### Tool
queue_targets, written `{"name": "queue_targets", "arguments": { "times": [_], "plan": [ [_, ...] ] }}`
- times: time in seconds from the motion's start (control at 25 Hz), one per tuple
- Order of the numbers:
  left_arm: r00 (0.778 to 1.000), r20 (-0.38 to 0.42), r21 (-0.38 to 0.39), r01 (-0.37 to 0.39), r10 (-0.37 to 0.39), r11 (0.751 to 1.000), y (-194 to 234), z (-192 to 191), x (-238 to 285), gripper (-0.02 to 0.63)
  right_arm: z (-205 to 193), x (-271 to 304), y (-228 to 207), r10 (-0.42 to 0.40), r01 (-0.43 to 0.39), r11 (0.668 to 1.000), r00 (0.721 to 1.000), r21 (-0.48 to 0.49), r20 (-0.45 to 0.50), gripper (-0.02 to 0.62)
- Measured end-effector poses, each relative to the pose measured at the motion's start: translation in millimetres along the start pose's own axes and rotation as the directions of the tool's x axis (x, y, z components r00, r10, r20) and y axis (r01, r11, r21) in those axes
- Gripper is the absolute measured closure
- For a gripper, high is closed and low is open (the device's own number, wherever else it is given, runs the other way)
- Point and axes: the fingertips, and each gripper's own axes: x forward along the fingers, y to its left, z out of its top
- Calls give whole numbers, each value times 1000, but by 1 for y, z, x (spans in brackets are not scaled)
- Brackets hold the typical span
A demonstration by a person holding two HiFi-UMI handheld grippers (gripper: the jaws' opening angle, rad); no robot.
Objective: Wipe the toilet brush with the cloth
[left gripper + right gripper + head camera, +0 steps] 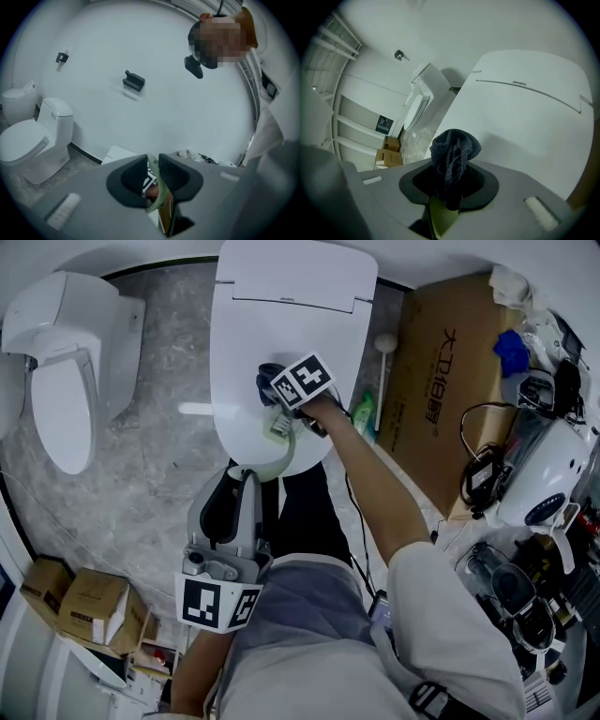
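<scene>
The toilet brush (274, 461) is a thin, pale green, curved piece held over the front of a white toilet's closed lid (291, 296). My left gripper (246, 476) is shut on its near end, and that green strip (158, 187) shows pinched between the jaws (153, 161). My right gripper (274, 397) is shut on a dark blue cloth (265, 378) at the brush's far end. In the right gripper view the cloth (454, 150) bulges out of the jaws (452, 183), with the green brush (440, 218) just beneath it.
A second white toilet (61, 362) stands at the left. A large cardboard box (450, 381) lies right of the lid, with a white long-handled brush (383, 352) and a green bottle (364, 413) beside it. Cluttered gear (534, 484) fills the right; small boxes (89, 606) sit at lower left.
</scene>
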Motion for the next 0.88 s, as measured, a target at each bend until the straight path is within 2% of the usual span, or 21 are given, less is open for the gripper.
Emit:
{"name": "queue_targets", "arguments": {
  "times": [0.4,0.72,0.88],
  "plan": [
    [1000,5,0,-1,1,1000,2,-2,-5,606,-6,0,-18,-25,14,988,997,155,70,491],
    [1000,9,2,-3,3,1000,2,-3,-6,606,-14,-3,-32,-45,4,957,990,291,137,488],
    [1000,10,5,-1,1,1000,2,-2,-5,606,-18,-5,-38,-59,4,945,986,328,157,488]
  ]
}}
